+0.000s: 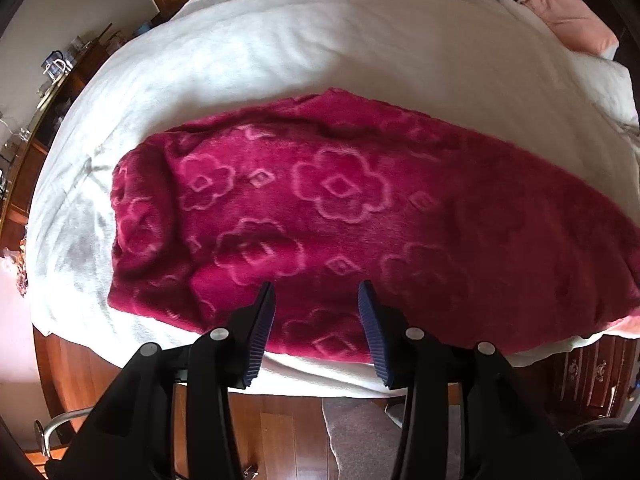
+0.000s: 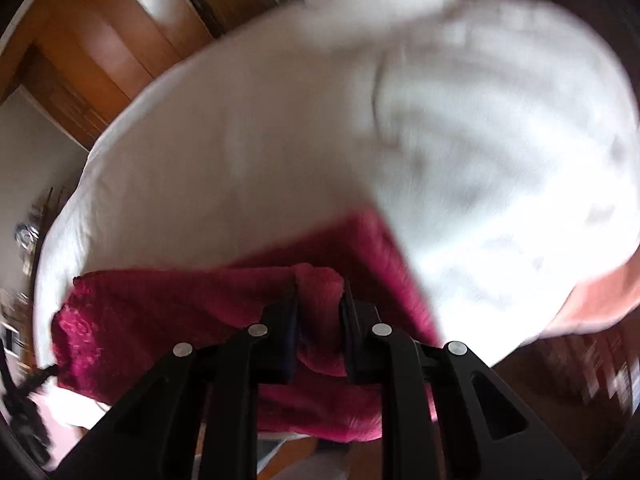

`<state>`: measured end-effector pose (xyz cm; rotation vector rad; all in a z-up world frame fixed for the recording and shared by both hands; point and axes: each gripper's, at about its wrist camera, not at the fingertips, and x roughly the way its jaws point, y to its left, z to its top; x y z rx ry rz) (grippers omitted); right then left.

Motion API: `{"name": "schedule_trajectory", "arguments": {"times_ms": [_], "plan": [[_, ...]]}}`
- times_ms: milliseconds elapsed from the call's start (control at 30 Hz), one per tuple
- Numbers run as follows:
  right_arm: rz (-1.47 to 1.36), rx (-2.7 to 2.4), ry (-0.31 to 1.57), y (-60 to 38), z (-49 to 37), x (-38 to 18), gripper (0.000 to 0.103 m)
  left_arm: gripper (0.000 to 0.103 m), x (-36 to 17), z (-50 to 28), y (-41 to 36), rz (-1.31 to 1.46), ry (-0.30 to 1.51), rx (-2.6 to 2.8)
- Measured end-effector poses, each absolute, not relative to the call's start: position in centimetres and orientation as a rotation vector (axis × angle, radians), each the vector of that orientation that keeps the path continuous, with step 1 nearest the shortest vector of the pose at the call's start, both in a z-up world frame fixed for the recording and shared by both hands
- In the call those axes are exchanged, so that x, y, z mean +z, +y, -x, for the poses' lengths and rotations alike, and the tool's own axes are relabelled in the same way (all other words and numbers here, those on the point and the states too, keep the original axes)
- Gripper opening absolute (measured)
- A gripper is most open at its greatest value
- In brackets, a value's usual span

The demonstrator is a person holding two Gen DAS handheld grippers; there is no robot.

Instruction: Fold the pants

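Note:
The pants (image 1: 340, 216) are magenta fleece with a pale flower pattern. They lie lengthwise across the near part of a white bed (image 1: 304, 40). My left gripper (image 1: 318, 296) is open and empty, hovering just above the pants' near edge. In the blurred right wrist view, my right gripper (image 2: 320, 300) is shut on a bunched fold of the pants (image 2: 320, 292), and the rest of the fabric (image 2: 160, 312) trails to the left over the bed (image 2: 280, 140).
A pink pillow (image 1: 568, 12) lies at the bed's far right corner. Wooden floor (image 1: 280, 432) and a grey rug (image 1: 360, 432) lie below the bed's near edge. A cluttered wooden sideboard (image 1: 36, 112) stands left. A carved wooden cabinet (image 1: 592, 376) stands right.

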<state>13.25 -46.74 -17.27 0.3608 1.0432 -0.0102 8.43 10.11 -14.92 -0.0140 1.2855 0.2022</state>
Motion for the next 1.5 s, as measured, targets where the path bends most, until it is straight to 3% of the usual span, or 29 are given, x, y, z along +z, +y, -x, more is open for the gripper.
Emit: {"name": "schedule_trajectory", "arguments": {"times_ms": [100, 367, 433, 500, 733, 833, 933, 1167, 1500], "plan": [[-0.314, -0.019, 0.987, -46.7, -13.4, -15.6, 0.017, 0.044, -15.3, -8.6, 10.0, 0.025, 1.300, 0.213], [-0.252, -0.078, 1.041, -46.4, -16.9, -19.7, 0.021, 0.044, -15.3, -9.0, 8.5, 0.035, 1.305, 0.199], [-0.265, -0.098, 1.023, -46.3, -16.8, -19.2, 0.041, 0.045, -15.1, -8.9, 8.1, 0.034, 1.302, 0.192], [-0.271, -0.122, 1.002, -46.6, -16.5, -18.6, 0.049, 0.047, -15.1, -8.7, 7.9, 0.037, 1.301, 0.183], [-0.319, -0.171, 1.032, -48.5, -12.8, -18.6, 0.051, 0.049, -15.9, -8.6, 8.4, 0.057, 1.316, 0.202], [-0.350, -0.194, 1.076, -49.0, -11.9, -19.8, 0.059, 0.057, -16.0, -8.7, 8.7, 0.067, 1.316, 0.208], [-0.342, -0.196, 1.100, -49.4, -12.1, -21.0, 0.060, 0.062, -16.0, -8.9, 8.8, 0.048, 1.305, 0.210], [-0.263, -0.244, 1.147, -49.6, -14.4, -22.7, 0.060, 0.063, -16.0, -8.6, 12.2, 0.055, 1.303, 0.297], [-0.279, -0.350, 1.081, -47.4, -13.3, -19.6, 0.060, 0.063, -16.4, -4.8, 23.1, 0.301, 1.281, 0.486]]}}
